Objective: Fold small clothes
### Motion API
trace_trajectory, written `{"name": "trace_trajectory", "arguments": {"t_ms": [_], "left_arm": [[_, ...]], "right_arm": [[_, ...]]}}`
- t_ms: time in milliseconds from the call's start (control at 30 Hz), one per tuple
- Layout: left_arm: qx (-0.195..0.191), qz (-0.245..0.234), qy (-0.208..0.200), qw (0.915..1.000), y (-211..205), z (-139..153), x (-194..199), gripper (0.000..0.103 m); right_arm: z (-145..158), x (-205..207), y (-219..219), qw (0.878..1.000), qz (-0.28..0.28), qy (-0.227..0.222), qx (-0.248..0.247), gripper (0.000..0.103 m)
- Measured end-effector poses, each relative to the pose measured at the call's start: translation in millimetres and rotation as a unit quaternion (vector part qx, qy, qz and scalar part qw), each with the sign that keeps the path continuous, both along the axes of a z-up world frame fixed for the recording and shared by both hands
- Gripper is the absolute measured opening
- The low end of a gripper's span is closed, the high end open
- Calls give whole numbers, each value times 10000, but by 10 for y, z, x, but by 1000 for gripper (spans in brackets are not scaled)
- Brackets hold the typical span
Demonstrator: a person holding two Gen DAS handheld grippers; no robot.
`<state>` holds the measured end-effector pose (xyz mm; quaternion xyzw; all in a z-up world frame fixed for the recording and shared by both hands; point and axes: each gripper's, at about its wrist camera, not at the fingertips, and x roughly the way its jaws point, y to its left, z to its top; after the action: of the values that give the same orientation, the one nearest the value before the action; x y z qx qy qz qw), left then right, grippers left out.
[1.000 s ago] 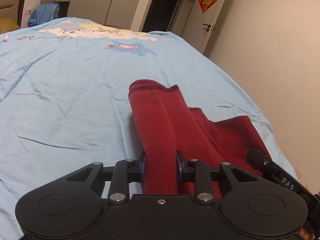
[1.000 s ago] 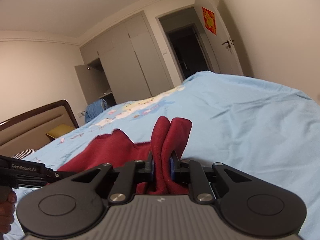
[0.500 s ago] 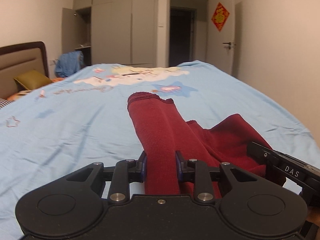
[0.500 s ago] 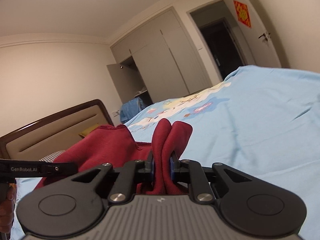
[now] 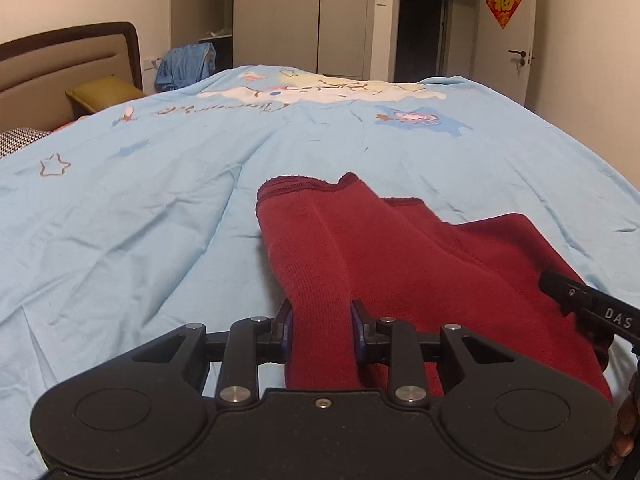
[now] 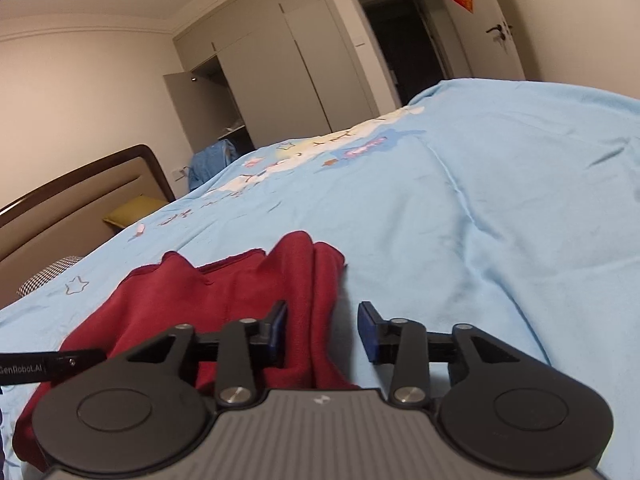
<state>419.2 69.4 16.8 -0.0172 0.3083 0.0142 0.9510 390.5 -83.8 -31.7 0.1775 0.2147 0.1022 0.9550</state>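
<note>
A dark red knit garment lies bunched on the light blue bed cover. My left gripper is shut on a thick fold of it, and the cloth runs forward from the jaws to a cuffed end. In the right wrist view the same garment spreads to the left. My right gripper stands open: the fold rests against its left finger, with a bare gap before the right finger. Part of the right gripper's body shows at the left view's right edge.
A padded headboard and a yellow pillow are at the far left. A blue cloth pile sits by the open wardrobe. A closed door is at the back right. The bed's edge drops off on the right.
My right gripper's jaws have spread apart and let go of the red fold. Both views have tipped down toward the bed, and the garment now rests on the cover.
</note>
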Motion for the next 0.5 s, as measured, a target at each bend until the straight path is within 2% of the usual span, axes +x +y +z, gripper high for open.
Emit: {"name": "trace_trajectory", "arguments": {"t_ms": [267,500], "left_arm": [[276,-1,2,9996,-91,-184,67,33],[48,86,-76,9999,-21,-190,36,37]], "right_arm": [[-54,-3,16,9998,-194,55,-71,58],[-104,7,-60,9997,-180,66,175,64]]}}
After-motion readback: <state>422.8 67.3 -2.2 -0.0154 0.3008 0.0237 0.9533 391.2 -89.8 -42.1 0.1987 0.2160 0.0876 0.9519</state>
